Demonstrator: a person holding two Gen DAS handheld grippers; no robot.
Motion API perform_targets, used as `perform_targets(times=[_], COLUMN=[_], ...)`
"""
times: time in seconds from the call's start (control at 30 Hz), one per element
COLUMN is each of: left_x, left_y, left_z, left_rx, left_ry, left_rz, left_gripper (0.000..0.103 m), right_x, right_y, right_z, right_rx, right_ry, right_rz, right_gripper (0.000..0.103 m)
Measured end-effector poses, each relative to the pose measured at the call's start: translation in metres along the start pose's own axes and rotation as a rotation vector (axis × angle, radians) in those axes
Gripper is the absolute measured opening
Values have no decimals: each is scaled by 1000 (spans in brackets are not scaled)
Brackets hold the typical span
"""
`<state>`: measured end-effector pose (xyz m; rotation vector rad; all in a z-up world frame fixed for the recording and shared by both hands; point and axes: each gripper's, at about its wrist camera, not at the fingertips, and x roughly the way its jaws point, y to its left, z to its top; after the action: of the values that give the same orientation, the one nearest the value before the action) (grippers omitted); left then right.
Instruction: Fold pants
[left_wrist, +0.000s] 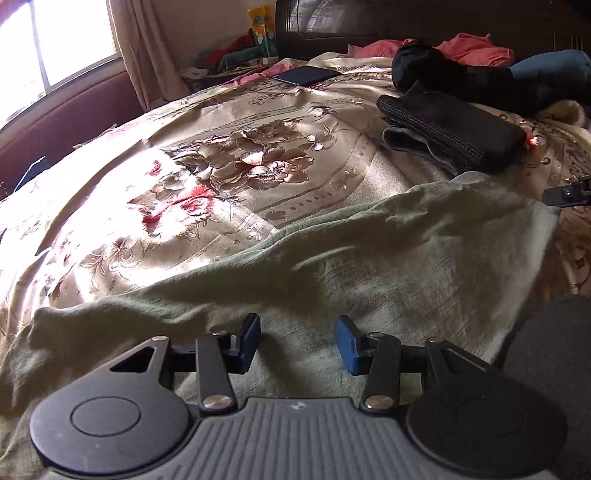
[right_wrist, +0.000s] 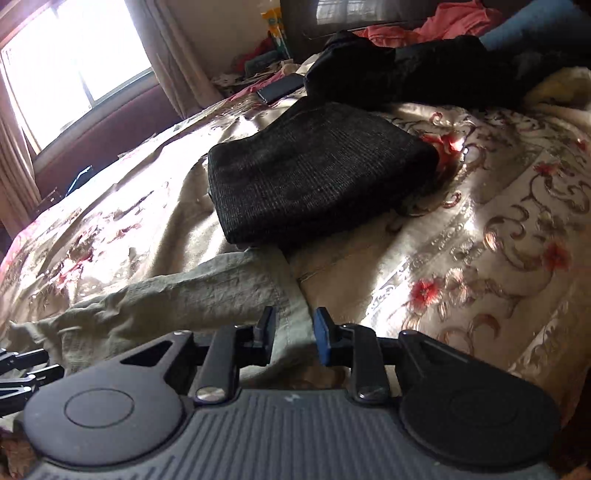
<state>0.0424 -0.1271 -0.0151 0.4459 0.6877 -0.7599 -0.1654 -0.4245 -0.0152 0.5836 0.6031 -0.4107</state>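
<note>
Olive green pants (left_wrist: 369, 258) lie spread flat across the near part of the flowered bedspread (left_wrist: 221, 166). My left gripper (left_wrist: 299, 341) hovers over their near edge, open, with nothing between its blue pads. At the right end of the pants, my right gripper (left_wrist: 569, 194) shows only as a dark tip. In the right wrist view the pants' hemmed end (right_wrist: 207, 295) runs under my right gripper (right_wrist: 295, 336). Its jaws stand a narrow gap apart and the pads do not press the cloth. The left gripper's linkage (right_wrist: 26, 369) shows at the left edge.
A folded dark grey garment (left_wrist: 450, 133) (right_wrist: 317, 177) sits just beyond the pants. Behind it are a black clothes heap (left_wrist: 461, 81), pink clothes (left_wrist: 472, 48) and a dark headboard (left_wrist: 406, 18). A phone (left_wrist: 306, 75) lies near the far edge. A window (left_wrist: 55, 44) is at left.
</note>
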Motion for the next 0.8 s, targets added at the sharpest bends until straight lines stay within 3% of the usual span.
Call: perform_targets(times=[0.17,0.33,0.47,0.67,0.73,0.77,0.8], left_x=[-6,-14,-11,-12,-12,-11,-10], left_y=[0,-7,-12,-19,-20,-20,-20], left_z=[-4,-2,-2,1,1,1,0], left_rx=[-21,8,22,49,64,66,63], left_ry=[12,5,21,24,27,30,35], left_rz=[-1,0,-2,3,9,11,11], left_gripper=[57,57,57,57,57,57,57], right_x=[-6,-10,0,-7,-4,0,4], right_y=[-18,-35,-41,-32,-34,-35,-36], right_z=[-30,-39,-40,-34,-31,-30,-29], right_rx=[269,369,401,419,424,434,460], right_ry=[68,-15,36,-78,-77,-65,-49], right_rz=[208,152,190,157,162,166,170], right_gripper=[31,31,32,31,18,2,2])
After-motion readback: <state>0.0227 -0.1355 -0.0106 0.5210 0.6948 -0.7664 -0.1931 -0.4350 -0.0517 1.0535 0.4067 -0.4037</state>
